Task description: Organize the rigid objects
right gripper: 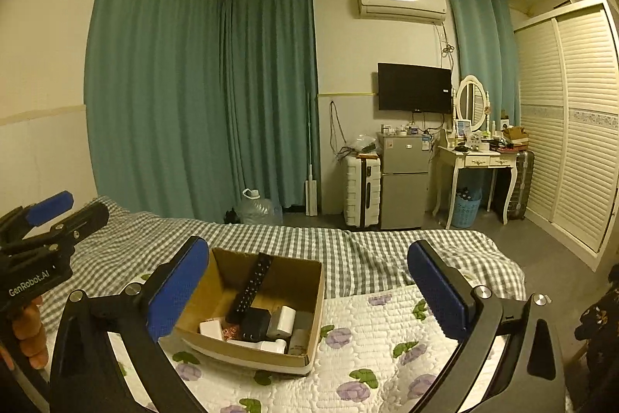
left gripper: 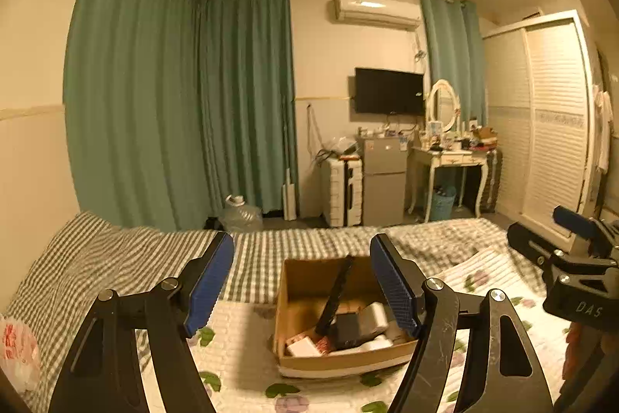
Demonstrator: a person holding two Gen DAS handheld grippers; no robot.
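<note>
A brown cardboard box [left gripper: 298, 281] sits on the flowered quilt, also in the right wrist view [right gripper: 309, 297]. It holds a black remote [left gripper: 334, 293] [right gripper: 251, 287] leaning on the wall, a black adapter [right gripper: 253, 326], white chargers [right gripper: 284, 320] [left gripper: 373, 316] and other small items. My left gripper [left gripper: 301, 281] is open and empty, raised above and just before the box. My right gripper [right gripper: 309, 293] is open and empty, above the box's right side.
The bed has a grey checked sheet [right gripper: 371, 258] and a flowered quilt [right gripper: 367, 355]. A plastic bag [left gripper: 17, 347] lies at the left. Beyond the bed stand a water jug [right gripper: 257, 209], suitcase [right gripper: 361, 190], fridge [right gripper: 404, 180], dressing table [right gripper: 479, 161] and wardrobe [right gripper: 572, 126].
</note>
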